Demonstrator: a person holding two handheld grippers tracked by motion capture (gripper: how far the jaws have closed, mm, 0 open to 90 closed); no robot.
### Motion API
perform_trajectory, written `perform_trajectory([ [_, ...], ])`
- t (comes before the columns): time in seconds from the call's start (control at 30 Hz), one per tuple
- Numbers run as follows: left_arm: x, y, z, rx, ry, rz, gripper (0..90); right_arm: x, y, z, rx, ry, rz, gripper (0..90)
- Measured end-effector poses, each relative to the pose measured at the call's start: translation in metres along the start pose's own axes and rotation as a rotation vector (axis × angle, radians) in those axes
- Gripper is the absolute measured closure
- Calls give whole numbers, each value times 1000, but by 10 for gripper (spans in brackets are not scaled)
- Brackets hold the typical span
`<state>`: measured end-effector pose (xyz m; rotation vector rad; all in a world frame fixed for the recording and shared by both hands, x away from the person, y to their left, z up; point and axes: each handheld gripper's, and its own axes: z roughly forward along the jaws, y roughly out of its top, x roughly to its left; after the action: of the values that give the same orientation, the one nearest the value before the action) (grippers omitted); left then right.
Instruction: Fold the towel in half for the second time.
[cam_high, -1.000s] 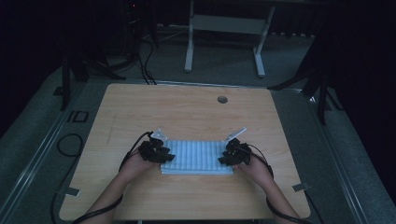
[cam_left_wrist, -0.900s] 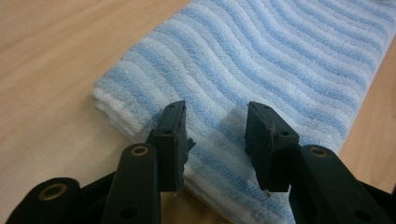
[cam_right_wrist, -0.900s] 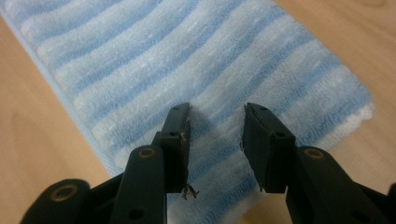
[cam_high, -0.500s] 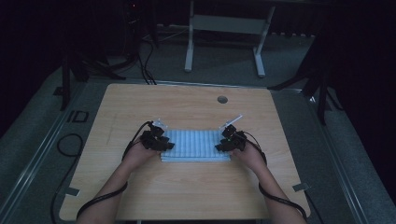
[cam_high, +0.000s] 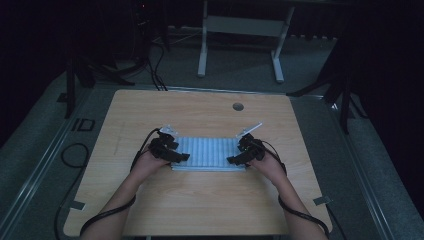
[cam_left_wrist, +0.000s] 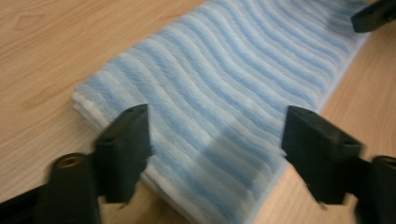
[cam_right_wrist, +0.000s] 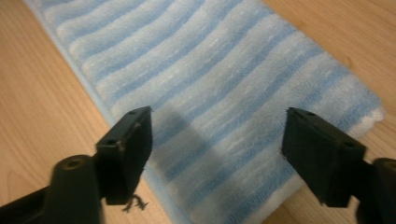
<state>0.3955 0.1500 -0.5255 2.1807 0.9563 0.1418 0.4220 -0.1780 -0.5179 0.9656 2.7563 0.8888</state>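
A folded towel with blue and white stripes (cam_high: 207, 152) lies flat on the wooden table (cam_high: 200, 110), near the person's side. My left gripper (cam_high: 182, 157) is over its left end. In the left gripper view its jaws (cam_left_wrist: 215, 135) have just been opening and stand wide apart above the towel (cam_left_wrist: 233, 84) without pressing on it. My right gripper (cam_high: 234, 160) is over the right end. Its jaws (cam_right_wrist: 217, 135) have also just been opening, and they straddle the towel (cam_right_wrist: 210, 60) without touching it. A jaw of the right gripper (cam_left_wrist: 373, 14) shows at the towel's far end.
A round cable hole (cam_high: 238, 106) sits in the table's far half. Beyond the table stands a grey metal frame (cam_high: 240, 25) on the dark floor. Cables (cam_high: 70, 155) lie on the floor to the left. Bare wood surrounds the towel.
Both hands and the towel have shifted slightly away from the person's edge of the table. Over the last half second the hands have stayed nearly still at the towel's ends.
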Motion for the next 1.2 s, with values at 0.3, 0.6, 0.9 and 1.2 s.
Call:
perform_trajectory([
  [0.3, -5, -25, -14, -11, 33, -6, 60, 8, -13, -15, -119, -67, -48, 123],
  [0.6, -6, -54, -32, -69, 119, -12, 16, 7, -40, -27, -179, -102, -30, 107],
  [0.9, 1, -77, -46, -96, 118, -57, 16, -1, -71, -33, -225, -115, -1, 107],
  [1.2, 4, -96, -59, -129, 164, -87, 17, -2, -95, -48, -243, -189, 21, 103],
])
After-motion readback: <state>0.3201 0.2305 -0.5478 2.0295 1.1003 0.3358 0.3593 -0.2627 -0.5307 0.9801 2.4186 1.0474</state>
